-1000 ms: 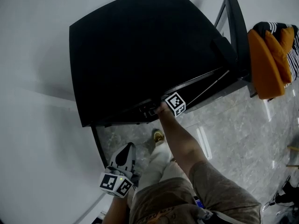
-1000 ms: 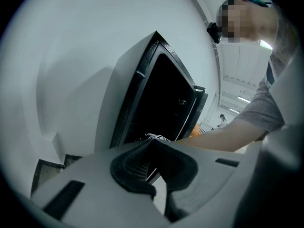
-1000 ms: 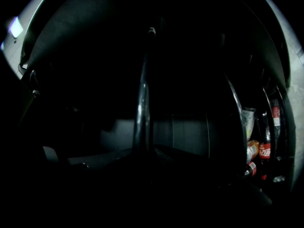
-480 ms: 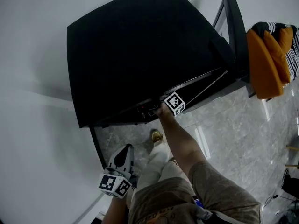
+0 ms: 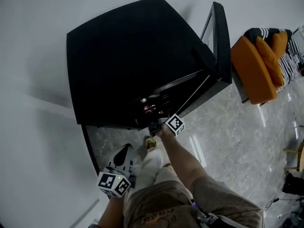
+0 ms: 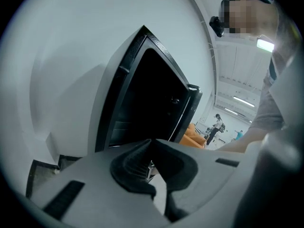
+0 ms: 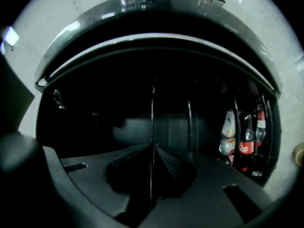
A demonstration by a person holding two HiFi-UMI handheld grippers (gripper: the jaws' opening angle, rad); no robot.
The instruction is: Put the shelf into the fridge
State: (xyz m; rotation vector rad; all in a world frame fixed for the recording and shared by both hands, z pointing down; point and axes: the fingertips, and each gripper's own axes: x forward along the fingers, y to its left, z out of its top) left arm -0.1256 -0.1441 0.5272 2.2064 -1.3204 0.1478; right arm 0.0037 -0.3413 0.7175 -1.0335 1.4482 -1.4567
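Okay, right claw (image 7: 153,148) is closed on one thin wire of the shelf (image 7: 152,113). The wire runs straight up from between the two pads into the dark inside of the fridge (image 7: 142,65). A second wire of the same shelf shows just right of it, further in. How much of the shelf is inside, and whether it sits on any support, cannot be told. Bottles (image 7: 244,139) with red labels stand at the right side of the fridge interior, apart from the gripped wire.

In the head view the right claw (image 5: 154,126) is at the front edge of the fridge (image 5: 128,56), at the open mouth, with the person's forearm (image 5: 183,158) stretched toward it. The fridge door (image 5: 218,37) is swung open at the right corner.

The left claw (image 5: 124,153) hangs low by the person's leg, well apart from the fridge's front left corner. Its pads (image 6: 137,163) are pressed together with nothing between them. An orange seat (image 5: 254,68) stands on the floor (image 5: 228,141) beyond the door.
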